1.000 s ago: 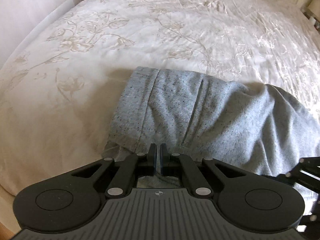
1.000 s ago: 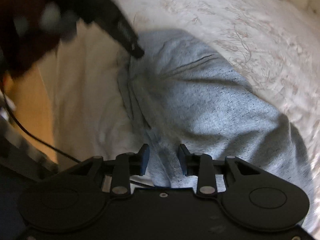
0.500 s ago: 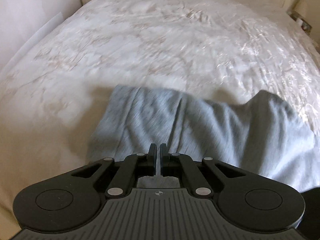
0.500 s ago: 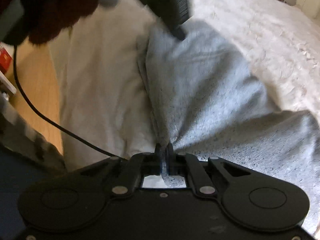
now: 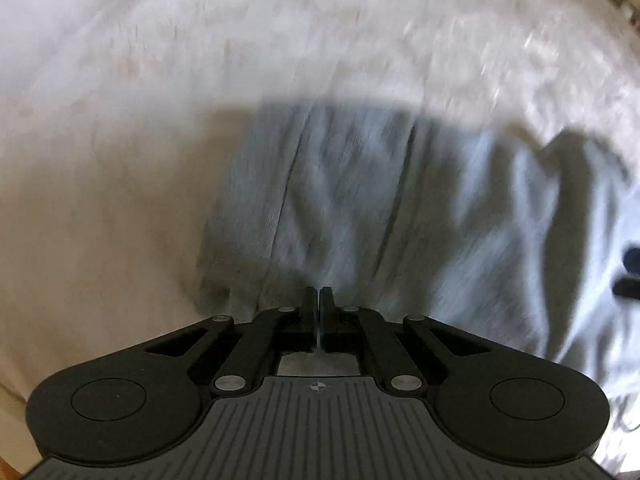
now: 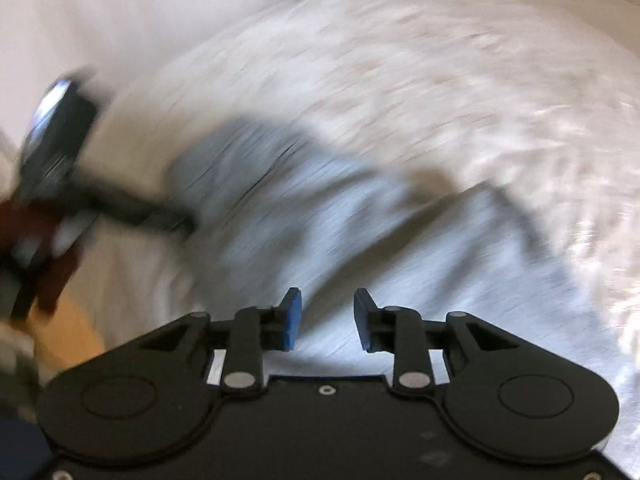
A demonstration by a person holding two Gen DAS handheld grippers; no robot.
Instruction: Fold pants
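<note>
Pants [image 5: 360, 200]: grey knit, bunched on the bed [image 5: 120, 160] near its front edge, nearer the bed's left side judging by the wall and floor in the right view; ridges and creases run away from the left camera, so not flat yet.
Left gripper [image 5: 319, 300]: fingers pressed together with only a sliver between them, tips at the near hem of the pants. Likely pinching the fabric edge, but blur hides any cloth between the pads. Hold looks meant to carry that edge for a fold.
Right gripper [image 6: 327, 312]: fingers moderately apart, blue pads [image 6: 294, 320] bare, nothing between them. It hovers over the right part of the pants [image 6: 360, 240], not gripping.
Views: both heavily motion-blurred, so both hands are moving fast.
Step (judgement): one edge held, other side free; probably a drag or flip to lay the cloth out.
Risk: a one-sided pull may twist the pile rather than square it.
Next: right fingers need a matching hem hold before the fold.
</note>
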